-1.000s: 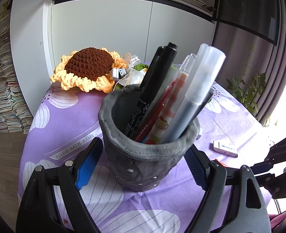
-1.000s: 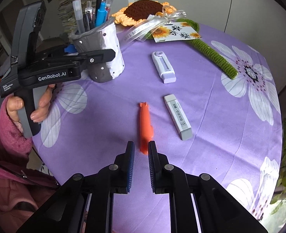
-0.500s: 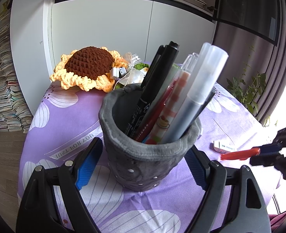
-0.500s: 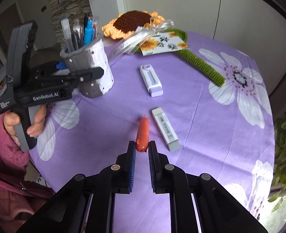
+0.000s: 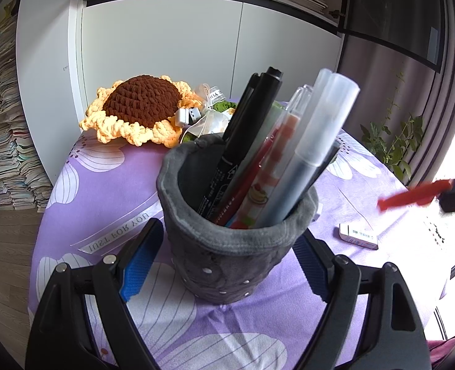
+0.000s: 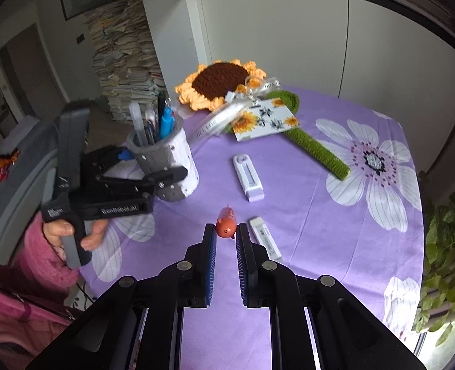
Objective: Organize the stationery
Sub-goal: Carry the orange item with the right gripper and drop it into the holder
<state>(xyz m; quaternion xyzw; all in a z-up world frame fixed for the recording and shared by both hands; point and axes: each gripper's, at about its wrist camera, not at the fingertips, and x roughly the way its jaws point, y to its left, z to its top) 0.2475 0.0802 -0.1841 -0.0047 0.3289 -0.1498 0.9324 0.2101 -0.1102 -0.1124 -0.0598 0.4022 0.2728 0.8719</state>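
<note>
Gripping the orange pen [image 6: 226, 222] by one end, the right tool [image 6: 226, 236] holds it clear of the tabletop [image 6: 307, 203]. Farther off, the left tool [image 5: 227, 265] seemingly clamps the pen holder [image 5: 233, 246]; next, tip the pen in.

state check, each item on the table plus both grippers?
left gripper: around the pen holder, steadying it
pen holder: upright on the table, pens in it
right gripper: shut on the orange pen
orange pen: held at one end, off the table
white eraser: flat on the cloth
correction tape: flat on the cloth
crochet sunflower: lying at the far edge
</note>
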